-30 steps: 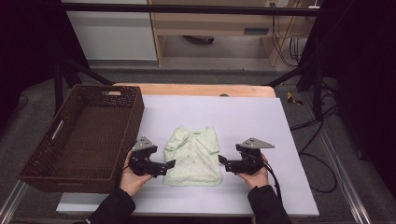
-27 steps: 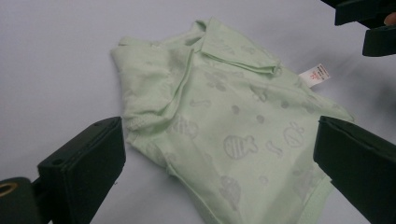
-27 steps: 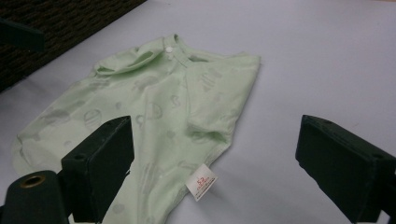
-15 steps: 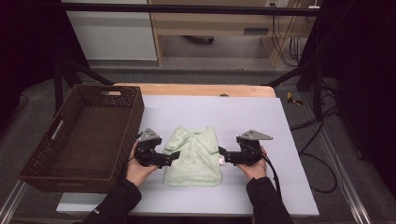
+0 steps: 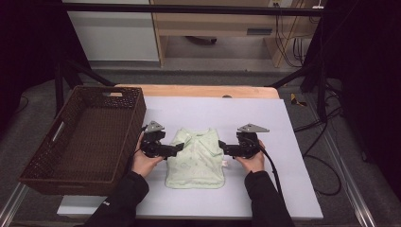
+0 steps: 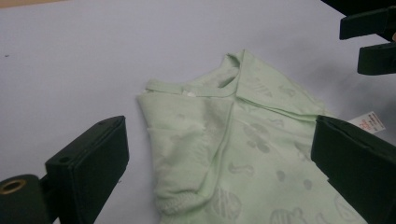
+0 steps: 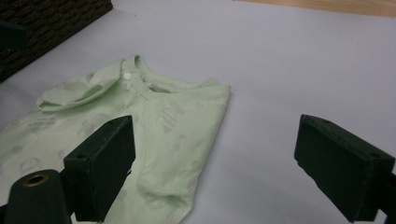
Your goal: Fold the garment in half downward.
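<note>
Shirt (image 5: 196, 156), pale green, folded, flat on the table (image 5: 283, 189) toward its near edge, beside a brown basket (image 5: 85, 137); left gripper (image 5: 175, 149) and right gripper (image 5: 223, 149) flank it, fingers spread, grasping nothing.

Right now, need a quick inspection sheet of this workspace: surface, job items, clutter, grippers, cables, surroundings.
Surface: pale lilac mat on a wooden table, flat and clean.
Job's things: light green printed garment, folded with sleeves tucked in, collar at the far end, white tag sticking out on one side.
Clutter: nothing seen on the mat; empty brown wicker basket overlaps its left edge.
Grippers: left gripper and right gripper sit at the garment's two sides, jaws open, nothing clamped.
Cables: black cable trails back from the right gripper; more cables on the floor to the right.
Surroundings: dark frame overhead, wooden furniture behind.
</note>
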The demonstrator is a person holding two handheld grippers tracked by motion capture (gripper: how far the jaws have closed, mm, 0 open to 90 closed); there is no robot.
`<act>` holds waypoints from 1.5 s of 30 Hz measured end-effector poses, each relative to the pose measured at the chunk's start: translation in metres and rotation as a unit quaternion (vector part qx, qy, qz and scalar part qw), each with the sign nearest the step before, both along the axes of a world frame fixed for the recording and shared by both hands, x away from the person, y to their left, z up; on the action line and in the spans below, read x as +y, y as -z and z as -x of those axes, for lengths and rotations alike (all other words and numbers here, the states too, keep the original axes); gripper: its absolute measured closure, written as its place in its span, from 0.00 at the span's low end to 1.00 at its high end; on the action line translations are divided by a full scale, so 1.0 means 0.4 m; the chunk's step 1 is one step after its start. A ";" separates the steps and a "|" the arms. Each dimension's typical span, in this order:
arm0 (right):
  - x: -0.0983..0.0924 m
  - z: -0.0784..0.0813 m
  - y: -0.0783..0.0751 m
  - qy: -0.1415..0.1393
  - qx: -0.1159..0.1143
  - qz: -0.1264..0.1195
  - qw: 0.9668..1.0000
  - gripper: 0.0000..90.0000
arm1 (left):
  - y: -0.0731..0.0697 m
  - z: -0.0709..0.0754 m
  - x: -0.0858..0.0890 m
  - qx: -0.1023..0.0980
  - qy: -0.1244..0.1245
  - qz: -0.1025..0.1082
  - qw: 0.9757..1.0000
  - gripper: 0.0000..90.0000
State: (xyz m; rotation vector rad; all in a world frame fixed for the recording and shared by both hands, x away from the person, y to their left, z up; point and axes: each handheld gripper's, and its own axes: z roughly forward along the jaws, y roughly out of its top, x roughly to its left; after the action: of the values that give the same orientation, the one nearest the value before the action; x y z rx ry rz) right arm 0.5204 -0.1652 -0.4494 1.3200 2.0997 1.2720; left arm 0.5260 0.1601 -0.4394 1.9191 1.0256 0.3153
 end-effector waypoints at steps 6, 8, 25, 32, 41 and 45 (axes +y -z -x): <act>0.030 -0.035 0.016 -0.003 0.007 0.008 1.000 0.15 | 0.024 -0.039 -0.001 0.010 -0.021 -0.009 1.000 0.06; 0.039 -0.048 0.019 -0.002 0.007 0.009 1.000 0.16 | 0.032 -0.051 -0.002 0.012 -0.026 -0.012 1.000 0.07; 0.067 -0.144 0.065 0.014 0.024 0.047 0.999 0.36 | 0.074 -0.118 -0.015 0.020 -0.054 -0.045 0.997 0.34; 0.071 -0.150 0.079 0.008 0.035 0.043 0.998 0.51 | 0.092 -0.128 -0.013 0.042 -0.061 -0.044 0.996 0.46; 0.083 -0.156 0.086 -0.004 0.040 0.059 0.997 0.67 | 0.099 -0.126 -0.024 0.040 -0.051 -0.055 0.996 0.66; 0.095 -0.156 0.084 -0.010 0.040 0.070 0.997 0.73 | 0.100 -0.124 -0.026 0.040 -0.048 -0.056 0.996 0.71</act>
State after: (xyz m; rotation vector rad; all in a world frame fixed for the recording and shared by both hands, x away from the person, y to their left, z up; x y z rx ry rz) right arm 0.5829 -0.1272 -0.4829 1.3115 2.2173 1.0751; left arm 0.5758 0.1496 -0.4793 1.9992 1.1774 0.3595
